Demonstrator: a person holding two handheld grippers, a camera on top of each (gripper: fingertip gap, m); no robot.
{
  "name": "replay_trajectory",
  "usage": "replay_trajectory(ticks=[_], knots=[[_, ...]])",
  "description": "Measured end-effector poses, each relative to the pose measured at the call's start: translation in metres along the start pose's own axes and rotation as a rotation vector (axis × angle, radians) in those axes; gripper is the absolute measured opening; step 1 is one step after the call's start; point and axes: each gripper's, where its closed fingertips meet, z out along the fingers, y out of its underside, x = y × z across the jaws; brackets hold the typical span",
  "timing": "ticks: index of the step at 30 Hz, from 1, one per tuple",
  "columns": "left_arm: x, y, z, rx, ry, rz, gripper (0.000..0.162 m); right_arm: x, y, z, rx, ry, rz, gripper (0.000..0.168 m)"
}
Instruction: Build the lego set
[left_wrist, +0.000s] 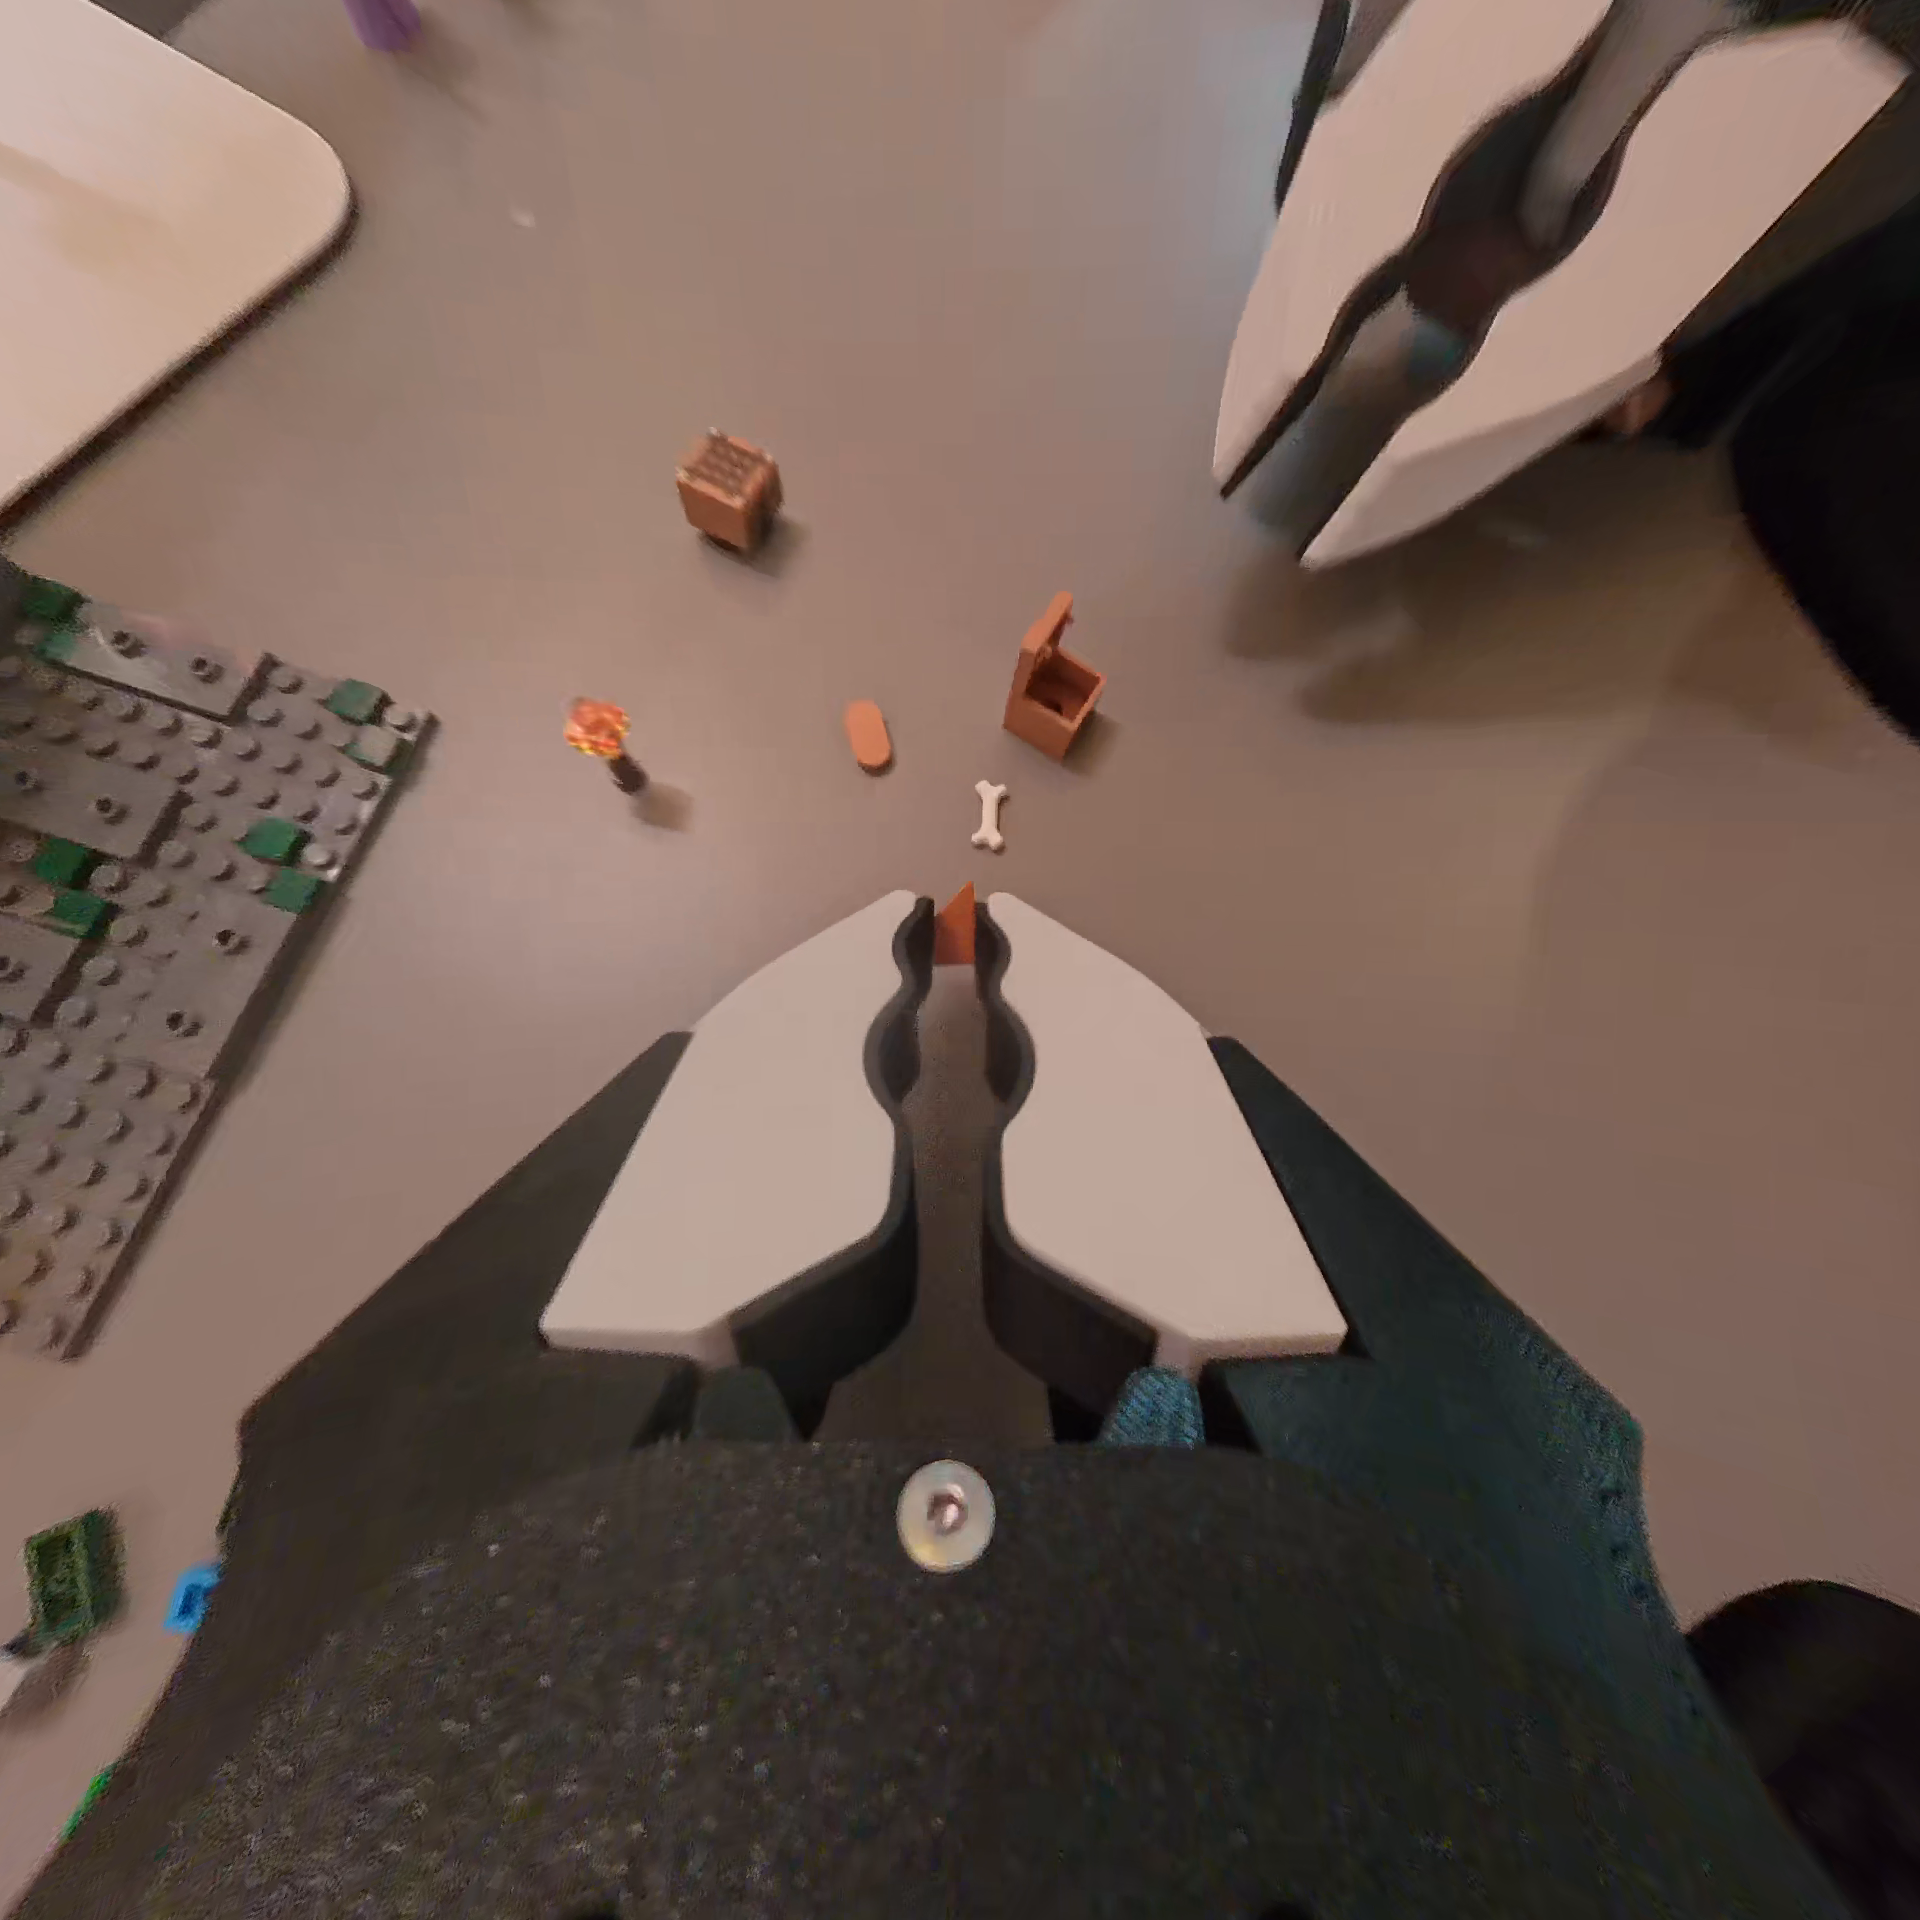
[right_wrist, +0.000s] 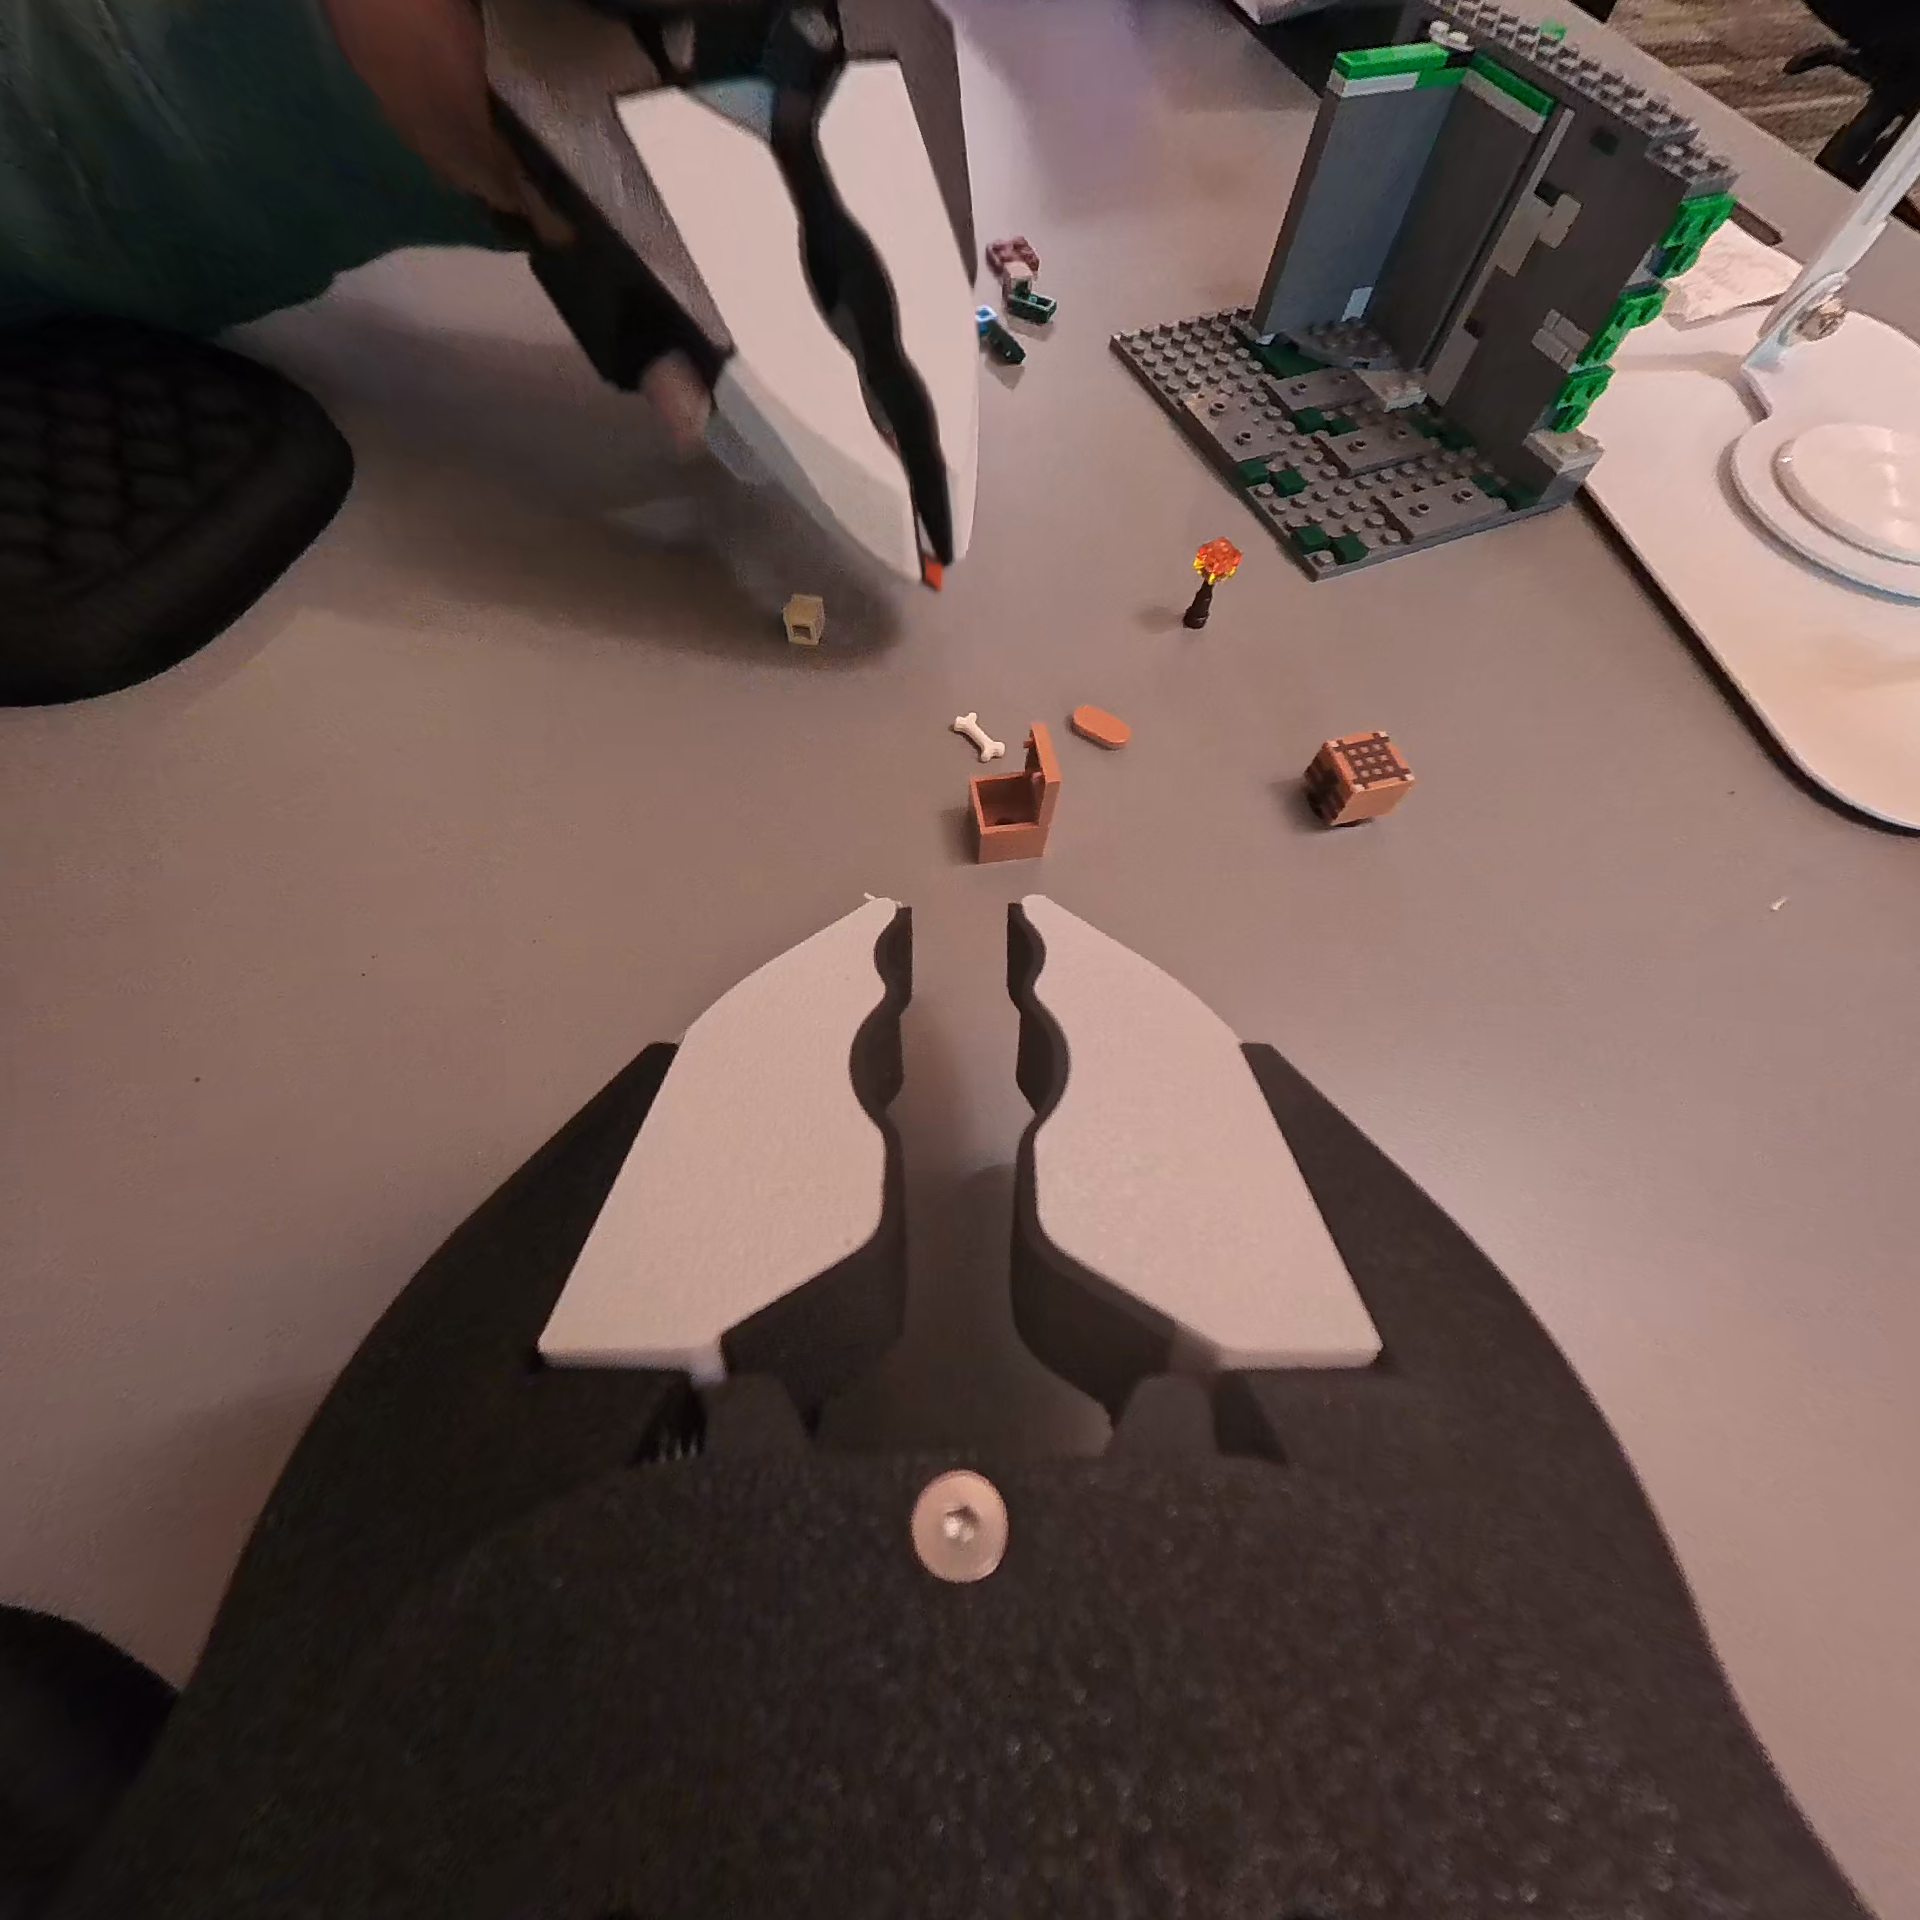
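Observation:
My left gripper (left_wrist: 954, 916) is shut on a small orange-brown piece (left_wrist: 956, 935), held just above the grey table. In the right wrist view it (right_wrist: 935, 561) hangs at upper left with the orange piece (right_wrist: 933, 575) at its tips. Ahead of it lie a white bone (left_wrist: 990, 816), a brown oval tile (left_wrist: 868, 736), an open brown chest (left_wrist: 1051, 681), a brown crate block (left_wrist: 727, 488) and a flame torch (left_wrist: 603, 738). My right gripper (right_wrist: 956, 909) is open and empty, just short of the chest (right_wrist: 1013, 800). The grey and green build (right_wrist: 1455, 312) stands on its baseplate (right_wrist: 1174, 358).
A small tan piece (right_wrist: 803, 620) lies under the left gripper. Several small loose pieces (right_wrist: 1013, 301) lie at the back. A white stand base (right_wrist: 1818, 499) is at the right. A white board (left_wrist: 135, 229) sits at the far left. A dark cushion (right_wrist: 125, 499) is at the left edge. Spacing between my two grippers at the tips: around 10 centimetres. My left gripper's tips are some 4 centimetres from the white bone (left_wrist: 990, 816). The right camera catches it too, in the right wrist view (right_wrist: 975, 735).

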Motion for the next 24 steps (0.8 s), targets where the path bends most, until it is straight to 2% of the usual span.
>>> replay_trajectory(ticks=[4,8,16,24], knots=[[-0.002,-0.009,-0.014,0.071,-0.003,-0.014,0.007,0.0,0.0,0.001,0.0,-0.003,0.003,0.017],[0.009,-0.021,-0.007,0.11,0.01,0.021,0.007,-0.002,0.0,0.002,-0.001,-0.006,-0.001,0.017],[0.028,-0.035,0.038,0.001,0.0,0.116,0.007,-0.001,-0.002,-0.002,0.005,0.007,-0.011,0.017],[0.018,-0.034,0.042,-0.038,-0.083,0.142,0.012,-0.002,-0.004,-0.004,0.014,0.006,-0.011,0.017]])
